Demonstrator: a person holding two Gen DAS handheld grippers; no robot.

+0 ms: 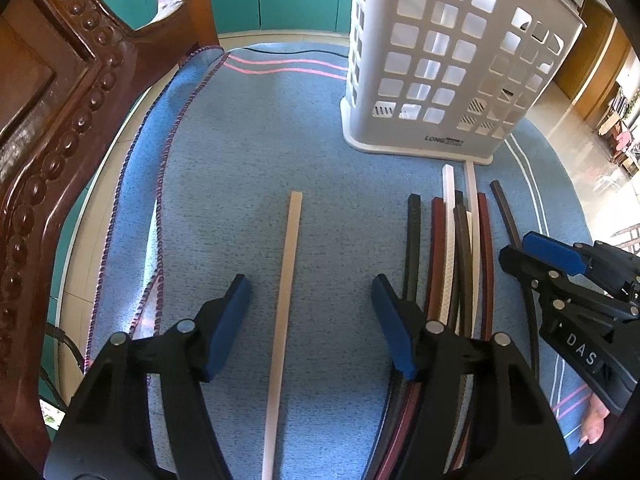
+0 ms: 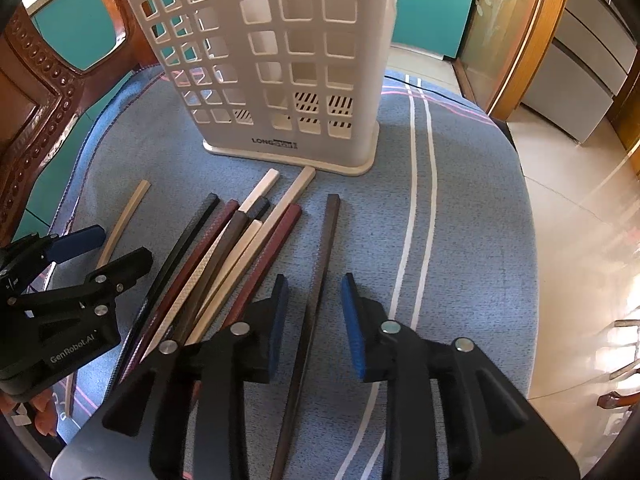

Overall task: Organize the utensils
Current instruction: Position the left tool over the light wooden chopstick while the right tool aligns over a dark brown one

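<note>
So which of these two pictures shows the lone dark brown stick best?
The right wrist view: the dark brown chopstick runs nearly full length between the open jaws of the right hand-held gripper. In the left wrist view only its far end shows; the rest is hidden behind that gripper.

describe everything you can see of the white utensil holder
The white utensil holder is a tall plastic caddy with walls pierced by rows of square holes and a flared base rim marked LONG. It stands upright on the blue cloth. Slotted openings show through the lowest holes, and no utensils are visible inside. Two pale chopsticks lie with their tips at its base; whether they touch is unclear. Neither gripper touches it.
</note>
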